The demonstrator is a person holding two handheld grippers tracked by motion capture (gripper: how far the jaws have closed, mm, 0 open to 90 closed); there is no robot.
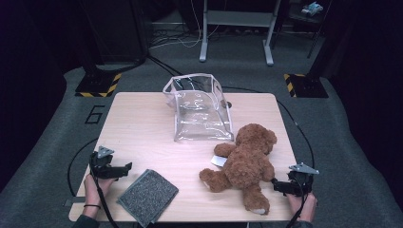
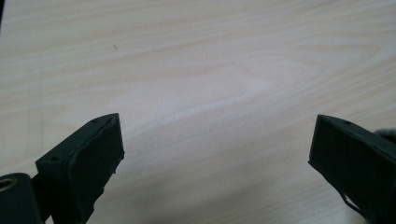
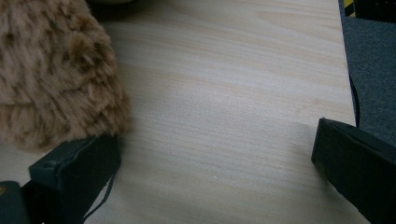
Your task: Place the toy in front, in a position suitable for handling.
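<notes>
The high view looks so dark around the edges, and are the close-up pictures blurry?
High view: light falls on the table, the floor beyond dims; glare streaks the clear bag. Right gripper view: the teddy bear fur is soft, out of focus. Left gripper view: the wood grain looks hazy.

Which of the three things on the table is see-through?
The clear plastic bag at the far middle of the table; the wood shows through its walls. The brown teddy bear and the grey cloth are opaque.

Left claw (image 2: 215, 154) spread wide, bare wooden table (image 2: 210, 70)
</notes>
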